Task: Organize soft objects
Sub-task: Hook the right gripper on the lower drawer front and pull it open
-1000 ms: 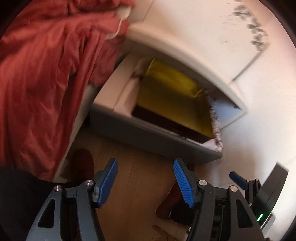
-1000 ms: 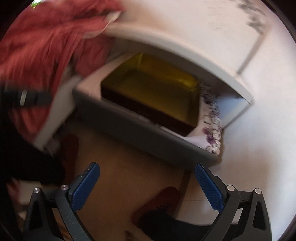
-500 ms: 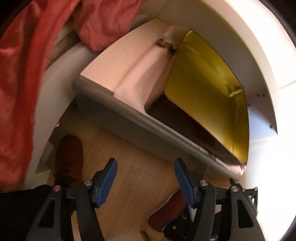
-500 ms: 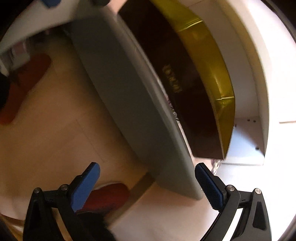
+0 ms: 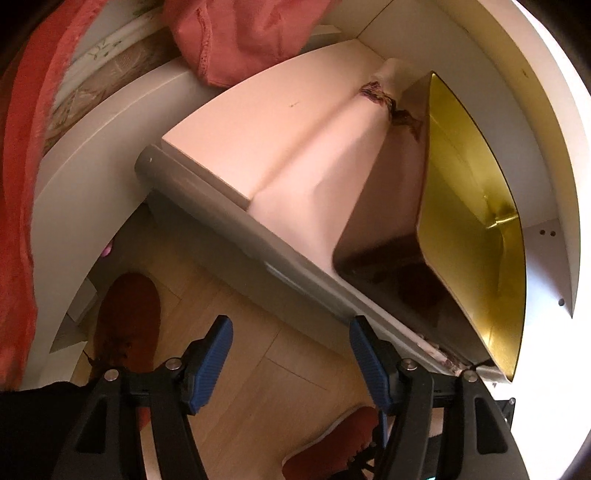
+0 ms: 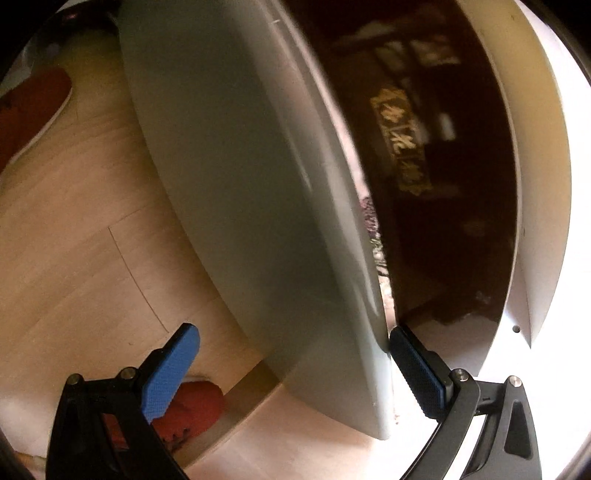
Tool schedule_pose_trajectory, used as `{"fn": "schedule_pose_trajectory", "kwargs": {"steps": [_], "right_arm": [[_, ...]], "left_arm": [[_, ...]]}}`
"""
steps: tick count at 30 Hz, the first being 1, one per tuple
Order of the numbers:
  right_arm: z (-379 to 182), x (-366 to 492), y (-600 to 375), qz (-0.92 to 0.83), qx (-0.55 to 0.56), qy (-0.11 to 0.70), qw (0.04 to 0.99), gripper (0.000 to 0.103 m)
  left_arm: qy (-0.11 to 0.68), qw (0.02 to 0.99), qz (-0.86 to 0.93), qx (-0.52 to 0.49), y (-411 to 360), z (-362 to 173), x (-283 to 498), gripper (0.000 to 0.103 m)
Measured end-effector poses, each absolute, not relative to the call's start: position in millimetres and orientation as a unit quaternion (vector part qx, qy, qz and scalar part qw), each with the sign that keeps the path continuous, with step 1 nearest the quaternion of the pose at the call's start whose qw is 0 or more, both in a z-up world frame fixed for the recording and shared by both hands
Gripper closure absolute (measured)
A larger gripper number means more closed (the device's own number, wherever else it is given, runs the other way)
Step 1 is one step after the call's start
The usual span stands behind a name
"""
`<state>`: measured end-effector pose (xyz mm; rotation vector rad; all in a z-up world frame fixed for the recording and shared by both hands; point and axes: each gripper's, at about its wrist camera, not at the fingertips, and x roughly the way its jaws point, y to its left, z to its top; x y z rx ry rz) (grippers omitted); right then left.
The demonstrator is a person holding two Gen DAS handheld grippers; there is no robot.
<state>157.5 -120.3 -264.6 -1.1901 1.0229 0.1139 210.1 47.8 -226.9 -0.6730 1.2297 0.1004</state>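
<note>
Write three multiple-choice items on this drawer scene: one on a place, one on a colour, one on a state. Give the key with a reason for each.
1. Where does the gold-lined box sit?
A. on the floor
B. in the open drawer
C. on the bed

2. What colour is the cloth hanging above the drawer?
A. red
B. blue
C. green

3. How do the jaws of the left gripper stand?
A. shut on the cloth
B. shut on the box
C. open, with nothing between them

Key: B, the box lies behind the grey drawer front; A, the cloth is plainly red; C, the blue pads stand apart over bare wooden floor, having just opened further.
</note>
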Motion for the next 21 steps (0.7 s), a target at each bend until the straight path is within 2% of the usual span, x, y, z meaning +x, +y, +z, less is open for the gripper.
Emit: {"fn": "schedule_pose_trajectory", "kwargs": {"steps": [7,10,21], "right_arm": [[-265,158,-114,0.069,-0.551,0.461,0.692,0.0],[-259,162,-113,0.082,-0.558,0.465,0.683,0.0],[-242,164,-100,0.112,-0.553,0.467,0.68,0.0]], "left_arm": [[0.555,0.773,0.041,-0.304,47,-223,214,0.032],[0.56,0.765,0.048,-0.315,52,-227,215,0.024],[0.57,0.759,0.052,-0.309,54,-221,206,0.025]]}}
